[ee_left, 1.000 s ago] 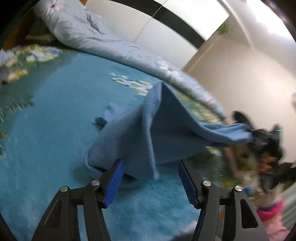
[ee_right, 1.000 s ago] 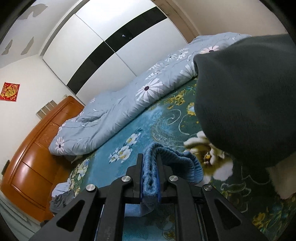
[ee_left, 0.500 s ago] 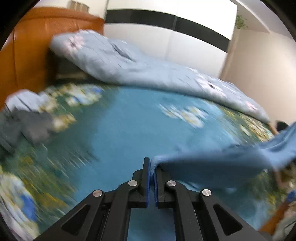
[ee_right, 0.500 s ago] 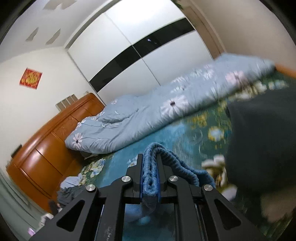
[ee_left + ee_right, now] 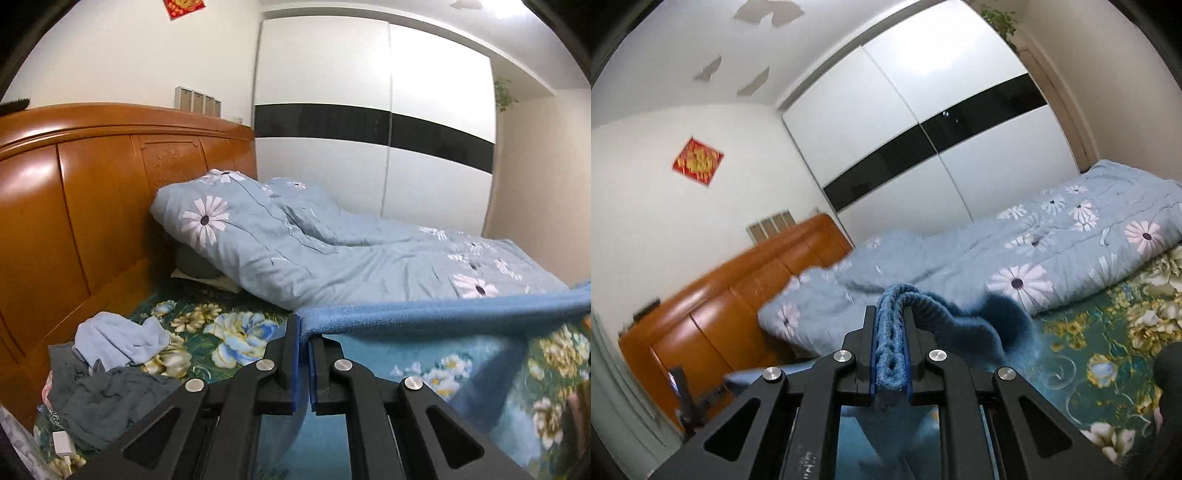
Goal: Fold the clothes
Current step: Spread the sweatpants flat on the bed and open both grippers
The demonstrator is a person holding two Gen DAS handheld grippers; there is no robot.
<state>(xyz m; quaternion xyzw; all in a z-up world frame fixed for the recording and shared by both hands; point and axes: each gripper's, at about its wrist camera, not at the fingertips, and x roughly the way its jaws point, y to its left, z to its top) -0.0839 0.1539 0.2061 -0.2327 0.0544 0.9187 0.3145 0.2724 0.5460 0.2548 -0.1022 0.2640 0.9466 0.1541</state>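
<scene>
Left claw (image 5: 303,334): clamped on one edge of the blue fleece garment (image 5: 443,314); a second ago it stood apart, just short of the cloth.
Right claw (image 5: 891,332): pinched on a thick bunched fold of the same garment (image 5: 945,314), as before.
Garment: lifted, stretched between both claws above the floral bedspread (image 5: 229,332).
Background: quilt (image 5: 295,251), wooden headboard (image 5: 74,192), loose clothes pile (image 5: 110,365).

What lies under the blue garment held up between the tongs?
Under the blue garment, the floral bedspread shows. The hanging fabric hides part of it. Both left tongs and right tongs clamp it.
</scene>
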